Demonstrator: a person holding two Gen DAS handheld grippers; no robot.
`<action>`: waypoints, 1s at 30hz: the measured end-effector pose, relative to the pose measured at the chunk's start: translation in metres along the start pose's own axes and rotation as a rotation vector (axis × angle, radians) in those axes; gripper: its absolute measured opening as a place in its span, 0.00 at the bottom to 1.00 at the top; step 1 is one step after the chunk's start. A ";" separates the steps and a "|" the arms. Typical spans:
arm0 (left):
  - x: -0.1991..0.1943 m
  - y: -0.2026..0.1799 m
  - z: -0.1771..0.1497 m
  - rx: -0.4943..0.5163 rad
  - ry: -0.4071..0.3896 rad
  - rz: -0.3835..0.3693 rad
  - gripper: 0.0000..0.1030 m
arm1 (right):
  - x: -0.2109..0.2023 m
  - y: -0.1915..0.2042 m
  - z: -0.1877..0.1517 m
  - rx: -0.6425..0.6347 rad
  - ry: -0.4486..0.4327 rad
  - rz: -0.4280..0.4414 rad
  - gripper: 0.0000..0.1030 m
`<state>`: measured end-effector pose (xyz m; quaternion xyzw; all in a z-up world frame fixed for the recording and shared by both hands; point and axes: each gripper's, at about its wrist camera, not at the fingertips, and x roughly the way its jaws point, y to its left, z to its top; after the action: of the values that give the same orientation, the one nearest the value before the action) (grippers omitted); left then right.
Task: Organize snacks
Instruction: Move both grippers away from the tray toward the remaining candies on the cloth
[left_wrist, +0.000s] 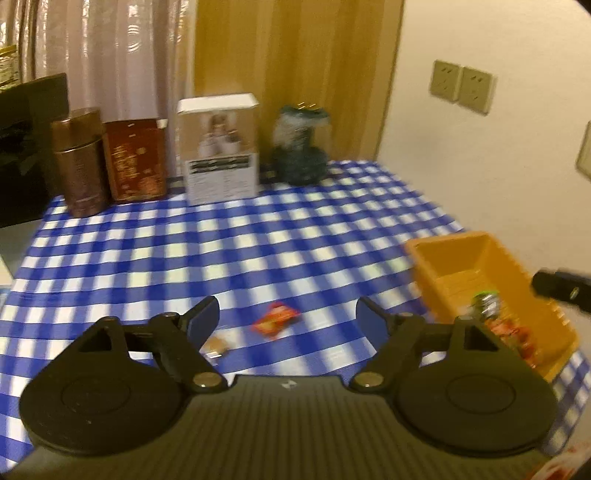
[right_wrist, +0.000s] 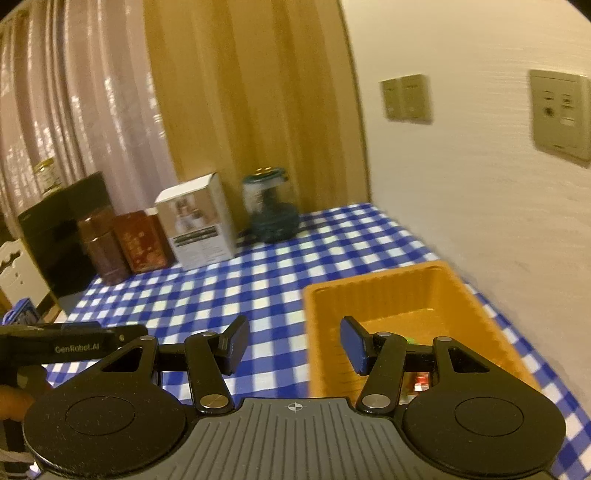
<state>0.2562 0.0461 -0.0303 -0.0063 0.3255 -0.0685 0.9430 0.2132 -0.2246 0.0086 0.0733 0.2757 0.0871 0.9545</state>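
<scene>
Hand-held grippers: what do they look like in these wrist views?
Both the left hand-held gripper and the right hand-held gripper are black, with blue finger pads, silver pivot pins, round side discs and a ribbed grey body. The side bar reads GenRobot.AI.

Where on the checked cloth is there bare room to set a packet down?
The widest free patch is mid-cloth, between the back row, copper tin to dark jar, and the red snack packet. It is crowded along that back row, and at the right edge by the orange bin, which already holds snacks.
</scene>
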 end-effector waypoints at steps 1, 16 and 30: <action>0.001 0.007 -0.004 0.008 0.004 0.014 0.77 | 0.004 0.006 -0.001 -0.008 0.003 0.008 0.53; 0.041 0.052 -0.047 0.108 0.032 0.009 0.68 | 0.085 0.062 -0.027 -0.097 0.119 0.087 0.53; 0.095 0.063 -0.050 0.221 0.091 -0.043 0.45 | 0.152 0.065 -0.054 -0.116 0.206 0.098 0.53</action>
<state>0.3068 0.0980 -0.1315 0.0939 0.3583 -0.1245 0.9205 0.3024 -0.1247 -0.1021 0.0218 0.3628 0.1564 0.9184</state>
